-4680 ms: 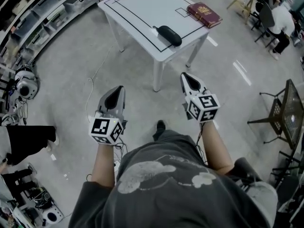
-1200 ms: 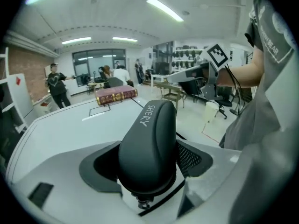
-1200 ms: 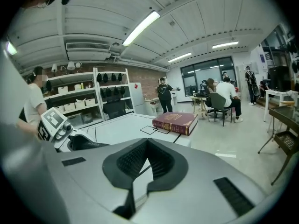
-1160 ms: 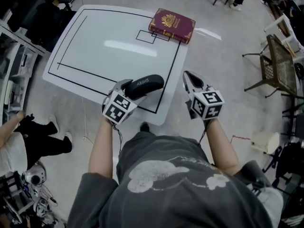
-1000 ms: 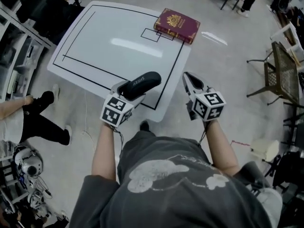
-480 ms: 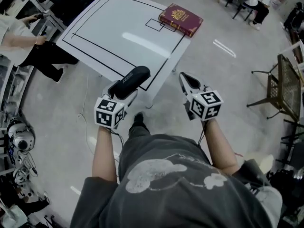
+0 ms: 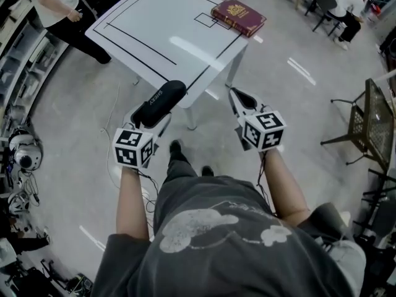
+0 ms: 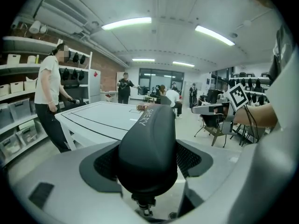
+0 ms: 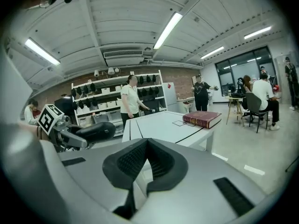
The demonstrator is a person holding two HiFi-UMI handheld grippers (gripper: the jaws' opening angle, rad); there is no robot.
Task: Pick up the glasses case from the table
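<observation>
1 job seemingly done: left tongs (image 7: 147, 117) pinch the glasses case (image 7: 159, 102) off the worktop (image 7: 154, 23); right tongs (image 7: 237, 99) pressed together. Next, hold steady.

glasses case (image 7: 162, 98) near end hidden in the left gripper (image 7: 150, 114); book (image 7: 238, 16) cover print too small to read

Bright, even light falls from long white ceiling tube lamps (image 8: 126, 22). Glare streaks the white black-lined counter (image 7: 185, 45) and glossy grey floor (image 7: 297, 104). Gripper views bulge, darkening at corners; the black oval glasses case (image 8: 147, 148) looms soft.
</observation>
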